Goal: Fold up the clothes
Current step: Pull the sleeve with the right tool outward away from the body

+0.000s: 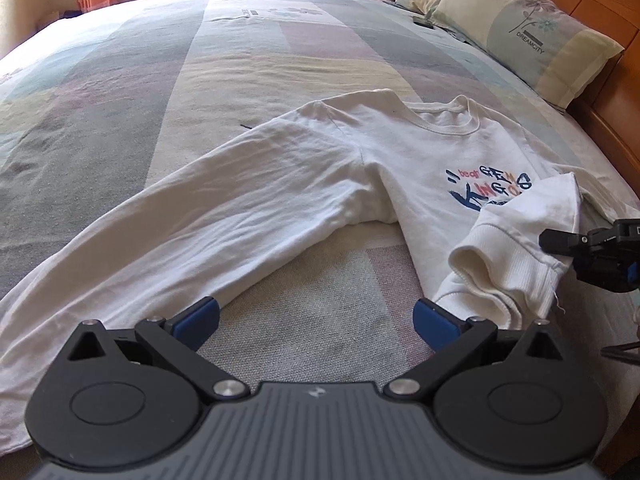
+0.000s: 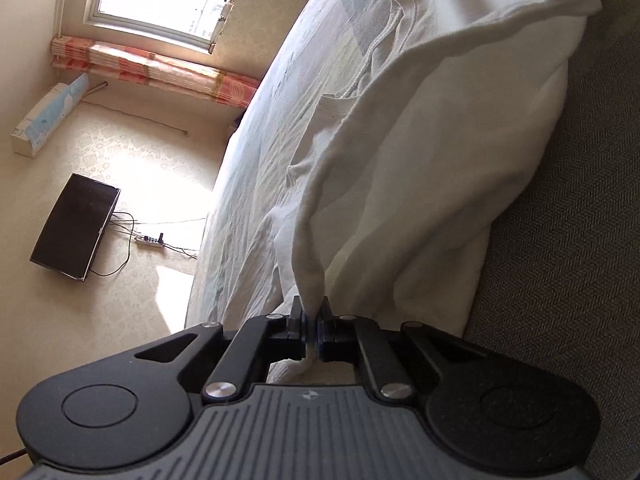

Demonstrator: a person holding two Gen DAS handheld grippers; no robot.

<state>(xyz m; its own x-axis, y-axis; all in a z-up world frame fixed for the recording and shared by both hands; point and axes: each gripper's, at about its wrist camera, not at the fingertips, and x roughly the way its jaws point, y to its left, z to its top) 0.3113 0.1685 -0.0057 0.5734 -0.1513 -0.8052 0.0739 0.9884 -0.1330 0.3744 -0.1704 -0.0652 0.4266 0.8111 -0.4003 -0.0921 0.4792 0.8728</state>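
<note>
Patchwork bedspread (image 1: 248, 64), pillow (image 1: 532, 36) beyond white sweatshirt (image 1: 304, 168); right fingers (image 2: 312, 326) pinching its cloth, left fingers (image 1: 208, 312) spread.

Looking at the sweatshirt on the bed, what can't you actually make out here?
- Sweatshirt chest print: left wrist view, lower part covered by the folded-over sleeve.
- Hem: left wrist view, hidden behind the sleeve and the picture's edge.
- Right hand-held gripper: right wrist view, which part of the sweatshirt it pinches is unclear.

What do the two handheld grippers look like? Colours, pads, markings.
Left gripper: black linkage arms, silver pivot screws, round black side discs, blue pads, ribbed grey body with a small white logo. Right gripper: same build, blue pads barely visible.
</note>
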